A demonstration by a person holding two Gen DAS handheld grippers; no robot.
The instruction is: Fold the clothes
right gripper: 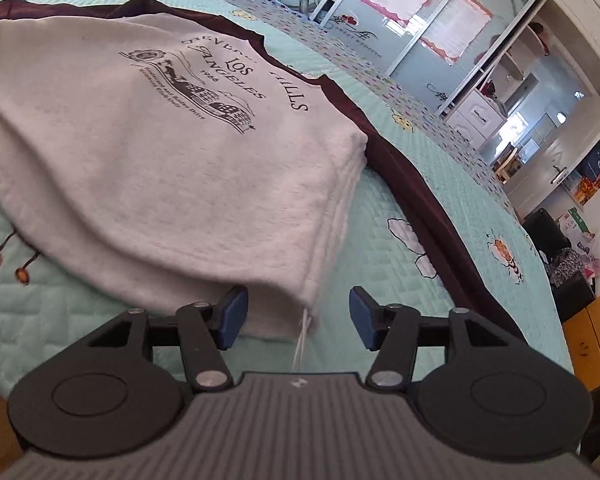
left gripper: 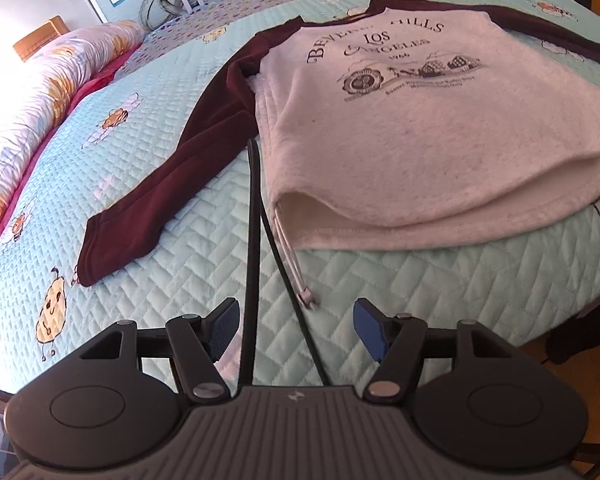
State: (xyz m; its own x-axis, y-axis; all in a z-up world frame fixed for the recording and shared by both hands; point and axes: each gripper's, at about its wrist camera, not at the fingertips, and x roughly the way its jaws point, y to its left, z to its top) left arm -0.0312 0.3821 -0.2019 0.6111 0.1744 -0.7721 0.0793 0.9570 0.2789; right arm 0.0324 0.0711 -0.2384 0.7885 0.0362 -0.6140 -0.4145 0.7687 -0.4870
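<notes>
A sweatshirt (left gripper: 440,120) with a pale, flecked body and dark maroon sleeves lies front-up and spread flat on the quilted aqua bedspread (left gripper: 172,128), its hem toward the bed's near edge and its printed chest further in. The left sleeve (left gripper: 168,184) runs out diagonally across the quilt, and the right sleeve (right gripper: 420,200) trails along the far side; neither is tucked over the body. A drawstring (left gripper: 296,272) with a small toggle dangles from the hem corner beside a dark strap (left gripper: 254,240). The left gripper (left gripper: 296,332) hovers just short of that hem corner with its jaws spread wide and nothing between them; the right gripper (right gripper: 298,316) likewise stands apart and empty, poised over the opposite hem corner. The fabric looks thick, fleecy and limp: light enough to lift with a pinch, but it will sag and drag rather than hold a crease, and its two layers may slip apart. Good holds would be both layers at the hem corners, the shoulder seams, or the sleeve cuffs, keeping clear of the loose cord
</notes>
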